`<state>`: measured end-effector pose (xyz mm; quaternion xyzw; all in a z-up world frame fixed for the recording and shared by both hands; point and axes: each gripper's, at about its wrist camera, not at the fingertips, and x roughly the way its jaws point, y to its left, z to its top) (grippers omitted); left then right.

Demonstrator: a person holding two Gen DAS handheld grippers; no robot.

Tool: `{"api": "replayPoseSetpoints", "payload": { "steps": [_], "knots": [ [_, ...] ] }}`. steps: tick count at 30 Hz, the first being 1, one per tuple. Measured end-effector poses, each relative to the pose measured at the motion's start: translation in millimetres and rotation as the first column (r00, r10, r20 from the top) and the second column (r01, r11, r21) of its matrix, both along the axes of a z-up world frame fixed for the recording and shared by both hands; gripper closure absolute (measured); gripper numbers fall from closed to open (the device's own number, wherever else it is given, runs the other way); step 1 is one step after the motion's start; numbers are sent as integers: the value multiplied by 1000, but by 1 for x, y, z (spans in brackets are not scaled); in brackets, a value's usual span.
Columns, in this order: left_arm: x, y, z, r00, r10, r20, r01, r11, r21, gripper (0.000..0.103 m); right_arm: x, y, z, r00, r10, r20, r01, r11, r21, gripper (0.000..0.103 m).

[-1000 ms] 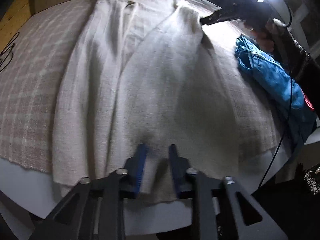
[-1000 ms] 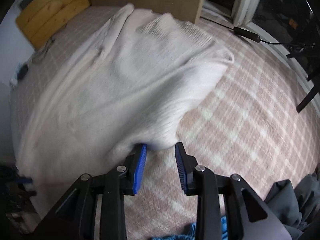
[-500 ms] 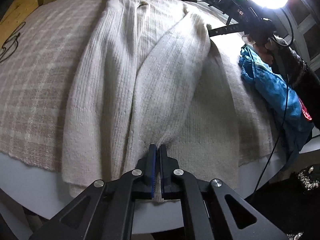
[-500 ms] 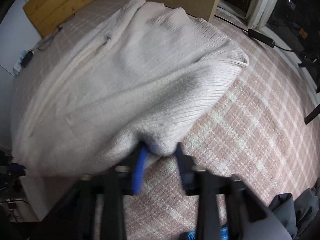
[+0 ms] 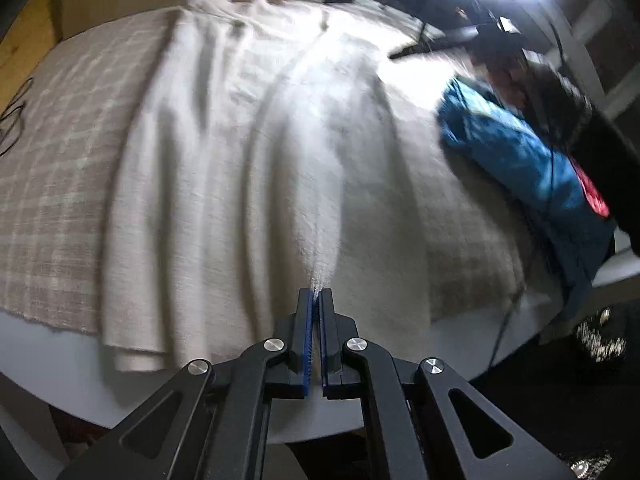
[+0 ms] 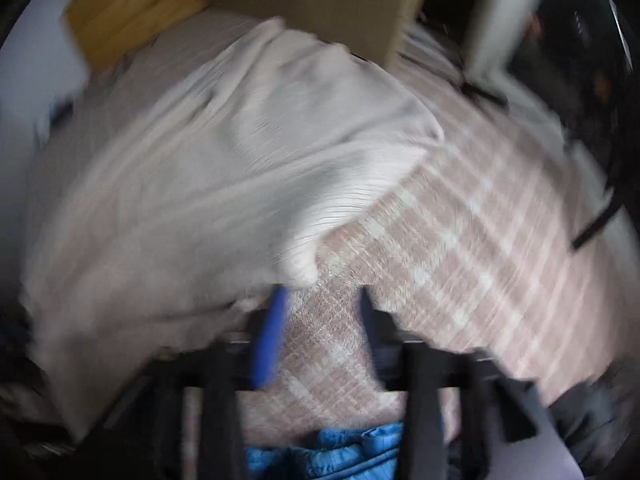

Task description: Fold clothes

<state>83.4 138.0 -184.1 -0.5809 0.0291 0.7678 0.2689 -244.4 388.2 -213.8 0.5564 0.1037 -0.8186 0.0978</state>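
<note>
Cream knit sweater [image 5: 248,168] is lying spread over the checked cloth [image 5: 48,184] on the table, and the left gripper [image 5: 317,300] is pinching a raised ridge of it near the hem; the right gripper [image 6: 320,300] is hanging with fingers spread just beside a sleeve edge, near a blue garment [image 5: 520,160]
</note>
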Motion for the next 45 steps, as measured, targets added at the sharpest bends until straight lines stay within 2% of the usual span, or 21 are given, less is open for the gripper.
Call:
{"api": "replayPoseSetpoints", "payload": {
  "steps": [3, 4, 5, 6, 7, 8, 9, 12, 15, 16, 20, 23, 25, 26, 31, 34, 36, 38, 39, 41, 45],
  "knots": [
    [-8, -11, 12, 999, 29, -24, -29, 1000, 2, 101, -8, -10, -11, 999, 38, 28, -37, 999, -28, 55],
    [-10, -14, 17, 999, 34, -33, -34, 999, 3, 101, -12, -15, -18, 999, 31, 28, -31, 999, -9, 55],
    [-10, -16, 21, 999, 34, -40, -33, 999, 6, 101, -14, -16, -25, 999, 23, 35, -24, 1000, 5, 59],
    [-10, -17, 25, 999, 34, -41, -34, 999, 16, 101, -16, -12, -30, 998, 17, 53, -16, 1000, -21, 80],
    [-8, -18, 29, 999, 34, -34, -33, 999, 39, 101, -21, -6, -30, 997, 10, 80, -2, 996, -90, 95],
    [-5, -18, 32, 999, 33, -29, -31, 998, 60, 101, -24, 1, -27, 995, -9, 96, 21, 993, -118, 97],
    [1, -14, 34, 999, 28, -27, -26, 997, 74, 101, -26, 8, -23, 995, -35, 91, 44, 994, -98, 101],
    [19, 3, 15, 999, -17, 39, 12, 994, 108, 96, -32, 39, -13, 988, -120, 101, 127, 990, -62, 101],
    [30, 8, -8, 993, -30, 118, 22, 997, 71, 92, -31, 57, 6, 975, -210, 76, 217, 970, -107, 98],
    [30, 10, -9, 993, -31, 112, 24, 998, 64, 88, -29, 54, 10, 973, -214, 91, 226, 963, -149, 97],
    [30, 16, -15, 995, -36, 90, 33, 999, 37, 87, -11, 22, 2, 961, -166, 220, 235, 912, -338, 92],
    [29, 20, -19, 997, -40, 73, 39, 999, 16, 86, -6, 7, -17, 924, -186, 335, 327, 839, -436, 91],
    [29, 23, -21, 997, -42, 62, 42, 999, 3, 74, -13, 12, -32, 903, -215, 373, 381, 803, -459, 91],
    [29, 25, -23, 997, -44, 56, 44, 999, -4, 71, -17, 12, -37, 896, -227, 381, 397, 793, -461, 91],
    [29, 34, -31, 998, -60, 35, 61, 998, -32, 73, -46, 18, -45, 878, -256, 405, 436, 778, -453, 91],
    [32, 43, -38, 996, -84, 34, 86, 996, -39, 73, -49, 28, -45, 854, -282, 438, 477, 758, -444, 89],
    [33, 47, -43, 995, -97, 33, 98, 994, -43, 78, -46, 26, -38, 857, -285, 429, 473, 765, -437, 71],
    [31, 44, -44, 996, -89, 32, 90, 995, -44, 89, -42, 19, -38, 860, -298, 413, 471, 776, -420, 65],
    [29, 42, -44, 996, -83, 36, 84, 996, -40, 94, -45, 17, -40, 860, -308, 407, 473, 781, -408, 65],
    [26, 36, -44, 996, -68, 55, 69, 997, -15, 95, -50, 11, -44, 860, -318, 399, 471, 796, -380, 65],
    [27, 32, -34, 996, -77, 38, 78, 997, -11, 96, -51, -4, -34, 902, -305, 307, 392, 875, -284, 88]
  ]
}}
